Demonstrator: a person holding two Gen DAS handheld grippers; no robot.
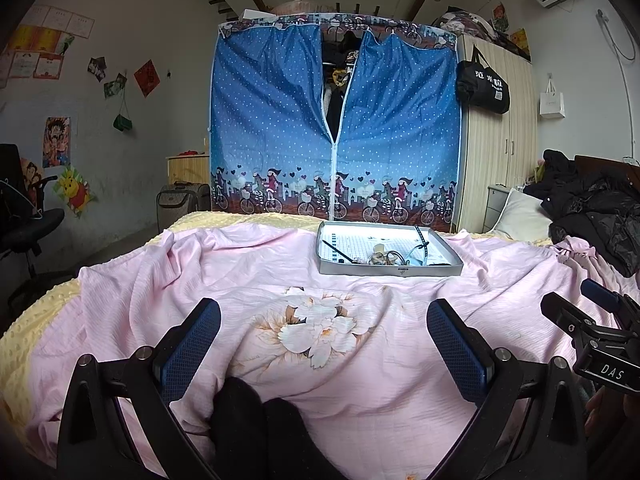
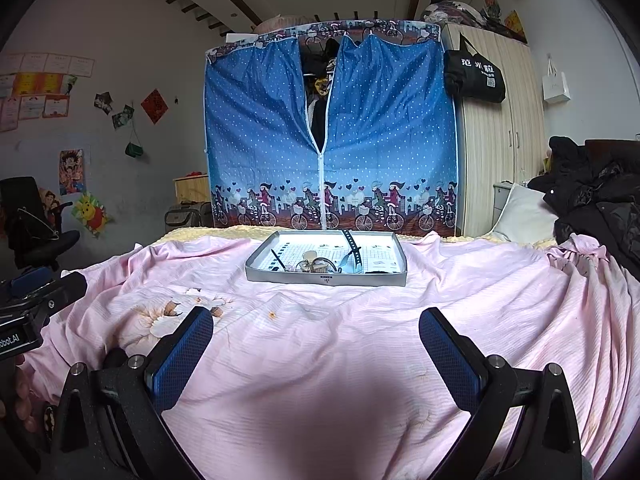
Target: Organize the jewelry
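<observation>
Both claws, left claw [image 1: 323, 340] and right claw [image 2: 316, 344], were spread wide w/ nothing in them, hovering over the pink bedsheet [image 2: 360, 320], well short of the grey tray [image 2: 326, 278]. Tray held the jewelry pile [image 2: 314, 265] in a tangled heap, plus a dark perforated strap [image 2: 354, 249] and a thin black stick [image 2: 277, 259]. Risk imo: soft bed means tray tips or slides if pushed, and a tangled pile means one pinch drags several pcs out.

I see the tray [image 2: 326, 279] on the bed [image 2: 360, 340] near its far edge, jewelry [image 2: 316, 265] heaped inside, the wardrobe [image 2: 332, 128] behind.
</observation>
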